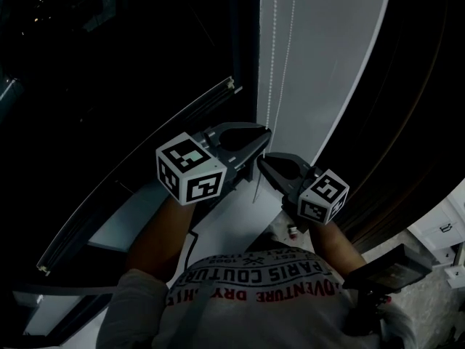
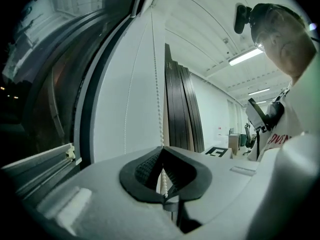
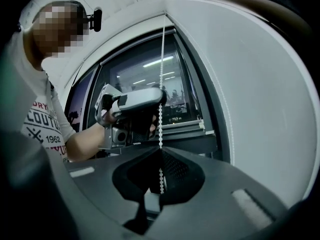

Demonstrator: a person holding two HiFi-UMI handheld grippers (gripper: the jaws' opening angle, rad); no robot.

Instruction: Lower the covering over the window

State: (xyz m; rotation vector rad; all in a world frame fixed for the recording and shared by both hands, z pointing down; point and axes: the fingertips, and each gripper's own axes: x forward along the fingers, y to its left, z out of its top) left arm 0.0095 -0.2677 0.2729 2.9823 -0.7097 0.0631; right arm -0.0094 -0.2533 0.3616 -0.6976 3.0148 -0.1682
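The white beaded plastic cord [image 2: 160, 114] looked glossy; the pale cloth roller blind [image 1: 327, 49] matt and smooth; the dark window glass [image 1: 109, 64] shiny.

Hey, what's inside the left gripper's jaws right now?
A white beaded pull chain runs down into the left gripper, and the jaws are pinched shut on it at their tips. Where the chain goes below the jaws cannot be seen, because the gripper's own body covers it.
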